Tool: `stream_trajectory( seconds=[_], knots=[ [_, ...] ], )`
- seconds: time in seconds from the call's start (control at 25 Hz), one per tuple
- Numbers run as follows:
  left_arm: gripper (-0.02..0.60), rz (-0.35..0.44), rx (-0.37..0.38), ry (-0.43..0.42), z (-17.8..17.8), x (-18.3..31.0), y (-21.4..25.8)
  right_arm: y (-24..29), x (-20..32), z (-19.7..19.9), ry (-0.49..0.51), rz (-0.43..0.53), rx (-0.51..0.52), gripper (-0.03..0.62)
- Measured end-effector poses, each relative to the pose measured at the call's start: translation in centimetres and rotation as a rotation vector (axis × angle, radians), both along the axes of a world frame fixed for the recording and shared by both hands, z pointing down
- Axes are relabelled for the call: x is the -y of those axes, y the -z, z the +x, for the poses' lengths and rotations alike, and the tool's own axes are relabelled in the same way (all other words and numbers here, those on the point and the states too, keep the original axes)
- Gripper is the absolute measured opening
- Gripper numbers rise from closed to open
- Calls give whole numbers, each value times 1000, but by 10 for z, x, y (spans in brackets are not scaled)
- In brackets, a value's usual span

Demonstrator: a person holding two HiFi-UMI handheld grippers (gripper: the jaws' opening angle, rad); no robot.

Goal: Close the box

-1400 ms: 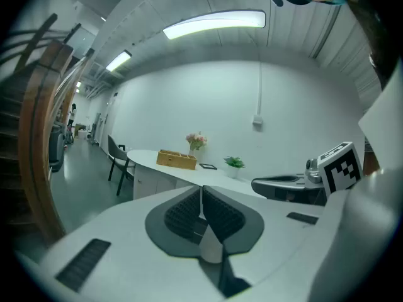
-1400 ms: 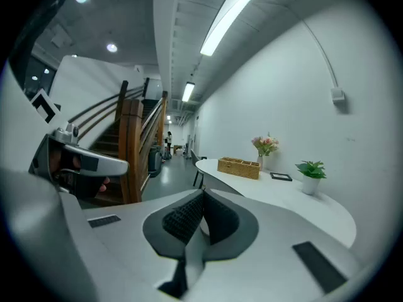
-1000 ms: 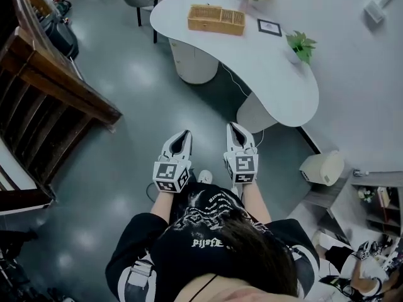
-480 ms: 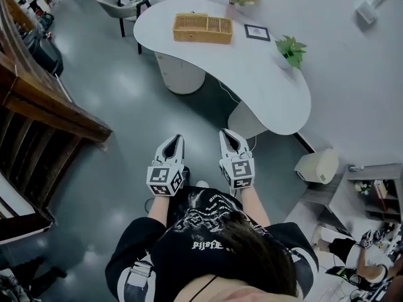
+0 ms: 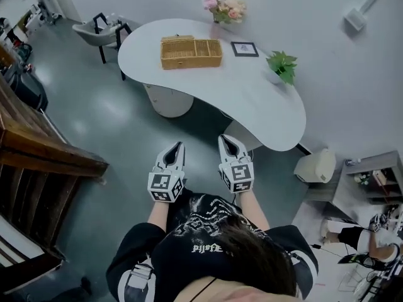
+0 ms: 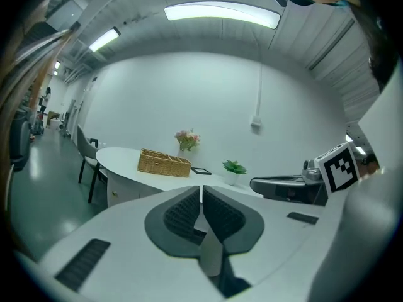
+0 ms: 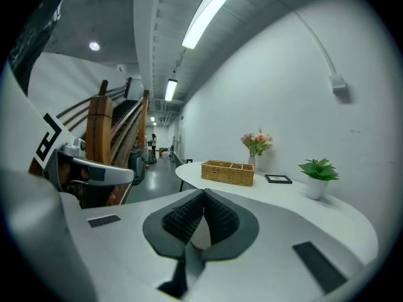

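Note:
A woven wicker box (image 5: 191, 53) stands open-topped on the far part of a white curved table (image 5: 252, 99); it also shows in the left gripper view (image 6: 164, 163) and the right gripper view (image 7: 228, 172). My left gripper (image 5: 177, 148) and right gripper (image 5: 227, 142) hang side by side over the grey floor, well short of the table and far from the box. Both are shut with nothing between their jaws, as seen in the left gripper view (image 6: 201, 197) and the right gripper view (image 7: 203, 203).
On the table stand a vase of flowers (image 5: 223, 8), a small picture frame (image 5: 244, 49) and a potted plant (image 5: 279, 66). A chair (image 5: 101, 31) sits at the table's far left, a wooden staircase (image 5: 38, 156) at left, a white bin (image 5: 317, 166) at right.
The view has shifted toward the table, which now sits lower and nearer in the head view. Both grippers stay shut and side by side.

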State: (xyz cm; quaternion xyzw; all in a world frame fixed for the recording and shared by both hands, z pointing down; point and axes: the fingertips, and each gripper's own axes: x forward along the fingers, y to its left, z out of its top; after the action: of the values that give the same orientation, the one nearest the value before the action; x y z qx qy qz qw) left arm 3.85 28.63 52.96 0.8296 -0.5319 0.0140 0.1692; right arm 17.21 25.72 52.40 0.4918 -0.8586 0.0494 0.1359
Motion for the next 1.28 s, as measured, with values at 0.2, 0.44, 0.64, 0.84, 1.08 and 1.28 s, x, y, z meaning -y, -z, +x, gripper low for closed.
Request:
stream_trajectory(
  seconds=[0.2,0.44,0.64,0.84,1.08,1.28],
  knots=[
    [31,7,-1,-49,-27,33,4,0,29,-30,-28,1,-11,25],
    [31,21,-3,-54,-61,60,8,15,51,-67,-34,40,-28,25],
    [31,19,-6,-38,-76,75,10,12,65,-78,-36,30,-36,25],
    [31,12,-27,29,-93,97,10,3,97,-87,-18,16,-6,24],
    [31,-6,-28,91,-106,150,9,1,161,-98,30,22,16,25],
    [31,-7,-35,118,-101,207,16,12,224,-96,67,37,20,25]
  ],
)
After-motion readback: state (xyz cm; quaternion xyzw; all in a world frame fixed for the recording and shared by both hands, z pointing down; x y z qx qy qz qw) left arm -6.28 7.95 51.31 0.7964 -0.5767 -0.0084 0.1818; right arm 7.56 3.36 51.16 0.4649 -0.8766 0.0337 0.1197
